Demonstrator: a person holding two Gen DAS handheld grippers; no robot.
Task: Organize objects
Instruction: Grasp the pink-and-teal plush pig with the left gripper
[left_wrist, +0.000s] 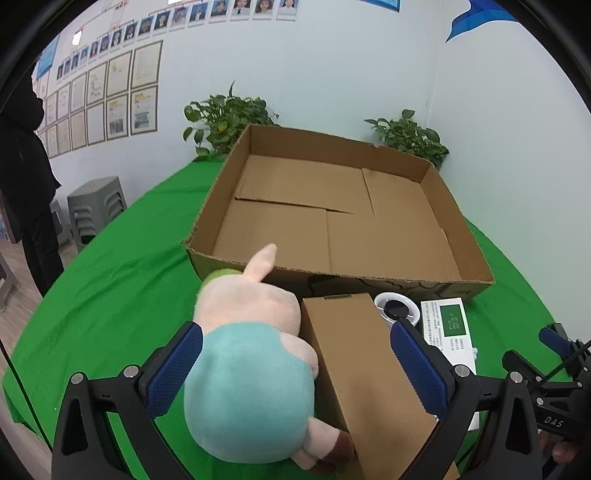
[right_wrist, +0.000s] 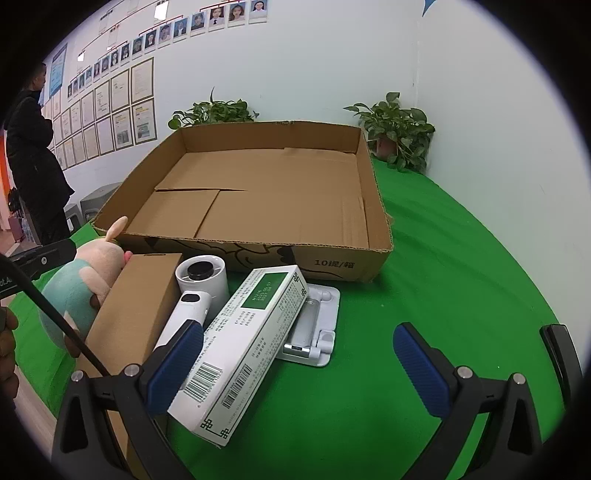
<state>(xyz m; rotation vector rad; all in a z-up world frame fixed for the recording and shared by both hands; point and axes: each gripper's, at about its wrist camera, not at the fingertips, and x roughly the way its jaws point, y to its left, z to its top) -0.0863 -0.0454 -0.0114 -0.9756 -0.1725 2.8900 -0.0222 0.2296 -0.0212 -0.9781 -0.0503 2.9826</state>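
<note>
- Left wrist view: the left tongs (left_wrist: 295, 363) stand spread wide, pinching nothing. Between the blue pads lie a plush pig toy in a teal shirt (left_wrist: 251, 354) and a plain brown cardboard carton (left_wrist: 364, 373), the toy's side touching the carton.
- Beyond them a large, shallow, open-topped corrugated cardboard box (left_wrist: 443, 206) sits on the green-covered tabletop (left_wrist: 110, 295); nothing lies inside it.
- Just right of the carton are a small white handheld fan with a dark centre (left_wrist: 397, 310) and a long white packet with a green label (left_wrist: 450, 332). The right tongs' blue tip shows at the far right edge.
- Right wrist view: the right tongs (right_wrist: 299, 365) are likewise spread and hold nothing. The white packet (right_wrist: 251, 343) lies slantwise near the left pad, resting over a white folding phone stand (right_wrist: 317, 325).
- The fan (right_wrist: 201, 284) lies between packet and carton (right_wrist: 136, 314), the plush pig (right_wrist: 85, 288) farther left, all in front of the big box (right_wrist: 332, 262).
- Two potted green plants (right_wrist: 399, 129) stand by the back wall.
</note>
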